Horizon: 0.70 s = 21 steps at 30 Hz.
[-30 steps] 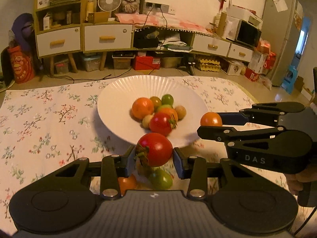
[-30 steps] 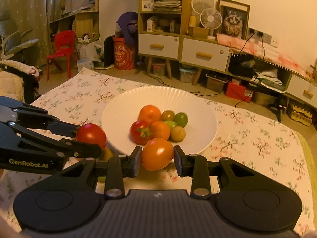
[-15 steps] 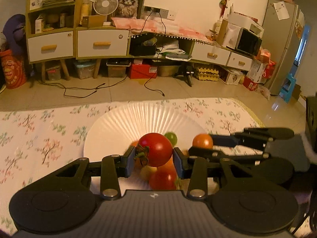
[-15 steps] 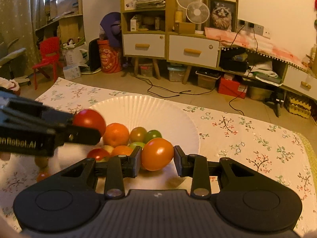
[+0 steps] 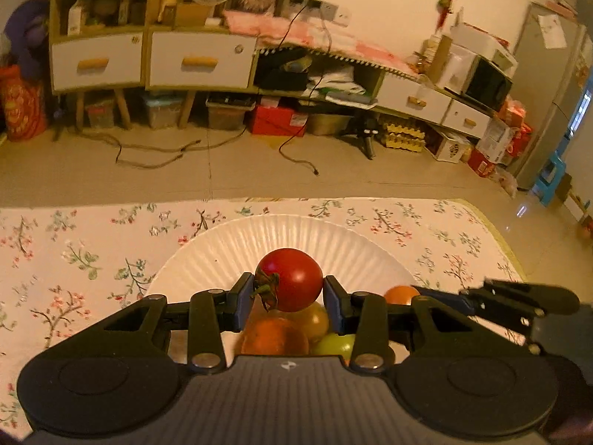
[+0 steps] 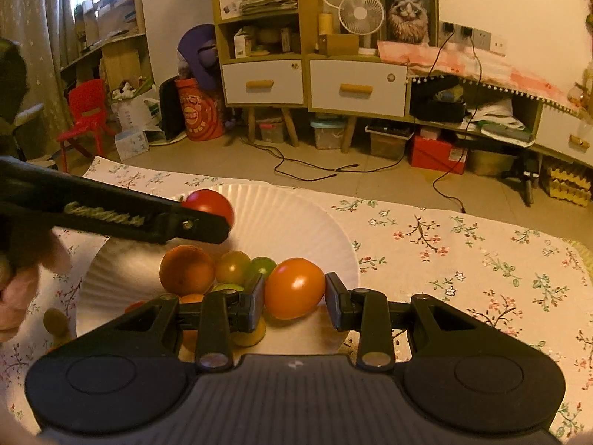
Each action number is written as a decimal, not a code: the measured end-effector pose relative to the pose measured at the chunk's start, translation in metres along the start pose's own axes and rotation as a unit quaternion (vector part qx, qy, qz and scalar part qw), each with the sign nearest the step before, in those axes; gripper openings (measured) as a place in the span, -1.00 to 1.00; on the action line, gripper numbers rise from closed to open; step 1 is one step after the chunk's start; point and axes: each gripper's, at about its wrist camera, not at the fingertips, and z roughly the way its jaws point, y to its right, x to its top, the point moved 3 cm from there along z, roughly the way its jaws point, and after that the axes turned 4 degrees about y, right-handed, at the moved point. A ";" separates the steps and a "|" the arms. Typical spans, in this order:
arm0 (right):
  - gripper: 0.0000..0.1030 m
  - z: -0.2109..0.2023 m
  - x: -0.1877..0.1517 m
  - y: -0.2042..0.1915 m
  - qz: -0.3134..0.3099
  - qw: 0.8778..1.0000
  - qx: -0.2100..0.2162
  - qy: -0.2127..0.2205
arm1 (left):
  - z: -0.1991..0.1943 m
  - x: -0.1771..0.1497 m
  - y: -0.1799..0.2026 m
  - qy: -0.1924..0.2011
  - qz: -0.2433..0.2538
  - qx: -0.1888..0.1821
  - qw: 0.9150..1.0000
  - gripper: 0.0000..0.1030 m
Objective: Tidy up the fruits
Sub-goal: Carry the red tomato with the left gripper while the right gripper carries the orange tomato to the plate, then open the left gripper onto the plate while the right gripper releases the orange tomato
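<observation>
Left gripper (image 5: pixel 288 291): matte black plastic body, ribbed grey centre panel with small white logo, round disc either side. Silver screws at linkage pivots behind blue pads (image 5: pixel 242 294). Right gripper (image 6: pixel 294 294): same build, blue pads (image 6: pixel 255 298), silver screws. White lettering along side of left gripper's finger, blurred.

Warm, dim amber light fills both views. Edges bow and darken with fisheye distortion. Beyond the left claw (image 5: pixel 288 297), the far shelves look softly blurred, perhaps from motion.
</observation>
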 end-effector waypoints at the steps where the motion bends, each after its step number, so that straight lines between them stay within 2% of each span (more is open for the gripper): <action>1: -0.38 0.001 0.000 0.000 0.002 1.000 0.003 -0.002 | 0.004 0.000 -0.002 -0.006 -0.008 0.000 1.000 -0.18; 4: -0.38 0.001 0.001 0.000 0.009 1.000 0.017 -0.005 | 0.010 -0.001 -0.005 -0.023 -0.023 0.004 0.999 -0.18; 14: -0.37 0.003 0.003 -0.002 0.007 1.000 0.018 -0.010 | 0.011 0.001 -0.012 -0.027 -0.045 0.004 0.999 -0.17; 18: -0.37 0.001 0.004 -0.003 0.005 1.000 0.013 -0.010 | 0.003 0.004 -0.011 -0.010 -0.041 0.006 0.999 -0.12; 21: -0.29 -0.002 0.005 -0.004 0.003 1.000 0.012 -0.008 | -0.004 0.005 -0.008 -0.002 -0.030 0.004 1.000 -0.04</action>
